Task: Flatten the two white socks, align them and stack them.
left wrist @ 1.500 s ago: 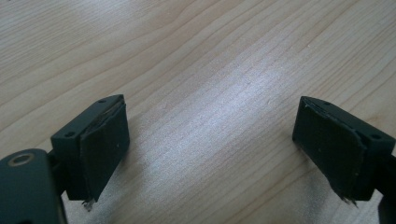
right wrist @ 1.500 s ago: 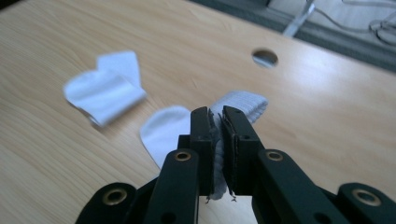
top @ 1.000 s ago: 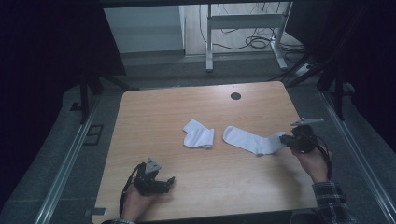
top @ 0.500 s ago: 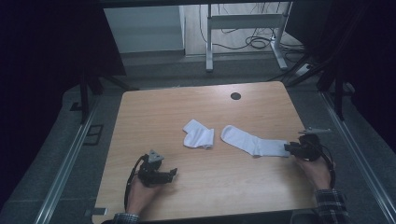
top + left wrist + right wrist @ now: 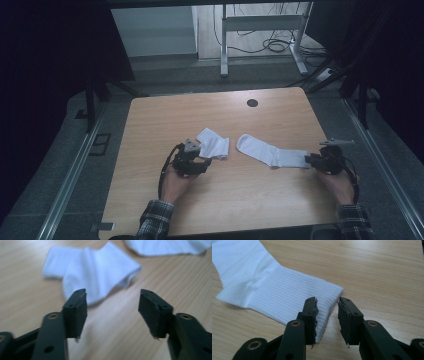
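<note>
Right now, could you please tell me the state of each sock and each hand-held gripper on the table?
Folded sock: bunched, lying flat, untouched.
Long sock: stretched out flat, ribbed cuff toward the right hand-held gripper.
Left hand-held gripper: open wide, just short of the folded sock.
Right hand-held gripper: open narrowly, jaws around the cuff edge, not clamped.

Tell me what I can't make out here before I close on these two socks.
- Straight sock: right gripper view cuts off its toe end at the top-left edge.
- Right gripper: high view is too small to show whether its jaws touch the cuff.
- Folded sock: left gripper view is blurred, so its folds are unclear.
- Left gripper: the hand hides its underside in the high view.
</note>
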Motion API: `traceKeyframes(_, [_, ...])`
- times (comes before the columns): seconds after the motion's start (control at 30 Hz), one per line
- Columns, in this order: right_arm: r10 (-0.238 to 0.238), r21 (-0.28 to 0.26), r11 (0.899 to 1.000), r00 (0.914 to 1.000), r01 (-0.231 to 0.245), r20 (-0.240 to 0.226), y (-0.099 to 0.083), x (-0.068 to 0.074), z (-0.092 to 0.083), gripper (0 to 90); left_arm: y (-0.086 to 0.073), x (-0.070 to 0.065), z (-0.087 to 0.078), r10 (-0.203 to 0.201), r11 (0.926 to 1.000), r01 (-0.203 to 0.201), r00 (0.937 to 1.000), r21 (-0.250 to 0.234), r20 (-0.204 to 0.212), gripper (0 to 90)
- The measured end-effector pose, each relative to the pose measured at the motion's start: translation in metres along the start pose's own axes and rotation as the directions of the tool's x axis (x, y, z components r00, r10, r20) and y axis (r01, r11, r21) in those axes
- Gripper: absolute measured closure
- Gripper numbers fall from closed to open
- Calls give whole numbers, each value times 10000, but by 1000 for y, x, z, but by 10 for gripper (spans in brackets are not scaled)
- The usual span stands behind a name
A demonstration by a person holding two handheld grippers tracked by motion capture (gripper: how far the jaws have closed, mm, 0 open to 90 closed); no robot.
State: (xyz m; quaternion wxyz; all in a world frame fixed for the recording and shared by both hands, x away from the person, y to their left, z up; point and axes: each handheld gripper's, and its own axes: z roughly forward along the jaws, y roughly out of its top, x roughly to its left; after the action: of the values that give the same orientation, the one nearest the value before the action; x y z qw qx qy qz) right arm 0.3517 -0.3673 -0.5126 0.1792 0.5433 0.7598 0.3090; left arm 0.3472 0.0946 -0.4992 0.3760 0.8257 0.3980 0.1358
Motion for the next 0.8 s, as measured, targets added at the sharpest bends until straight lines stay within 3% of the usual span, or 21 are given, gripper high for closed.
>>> traceKeyframes(0.03, [15, 21, 10000, 9999, -15, -125, -1, 0, 1, 706, 12, -5, 9, 212, 9998, -212, 9998, -2, 25, 444])
traceKeyframes(0.27, [-322, 379, 9987, 9993, 328, -186, -2, 3, 7, 818, 37, -18, 35, 589, 9983, -589, 9982, 25, 88, 527])
traceKeyframes(0.57, [-656, 374, 9970, 9962, 678, -576, 2, 8, 12, 848, 54, -25, 63, 581, 9983, -581, 9982, 18, 161, 602])
traceKeyframes(0.67, [-837, 407, 9954, 9946, 863, -618, 3, 11, 12, 844, 58, -25, 74, 661, 9978, -662, 9978, -39, -26, 627])
traceKeyframes(0.8, [-822, 295, 9960, 9947, 841, -618, 3, 13, 10, 818, 64, -23, 86, 412, 9990, -413, 9991, -173, -50, 667])
